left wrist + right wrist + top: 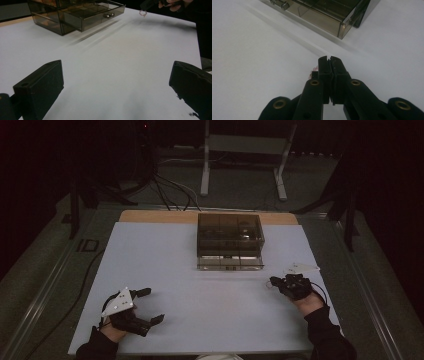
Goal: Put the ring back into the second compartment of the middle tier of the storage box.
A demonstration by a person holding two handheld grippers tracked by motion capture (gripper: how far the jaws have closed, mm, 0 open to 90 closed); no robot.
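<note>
1 smoked drawer box (230, 240), 1 small ring (142, 13), 2 grippers, 1 table (165, 265).

A dim recording lab: black curtains, loose black floor cables (167, 190) and a white metal stand frame (245, 150) beyond the white tabletop (200, 290).

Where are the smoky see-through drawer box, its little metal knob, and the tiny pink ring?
Smoky transparent drawer box (230, 227), high view, top panel.
Metal drawer knob (108, 15), left gripper view, its round front.
Small pink ring (142, 13), left gripper view, its band.

Left tool (148, 305) gapes wide; right tool (329, 60) seems pinched closed.
</note>
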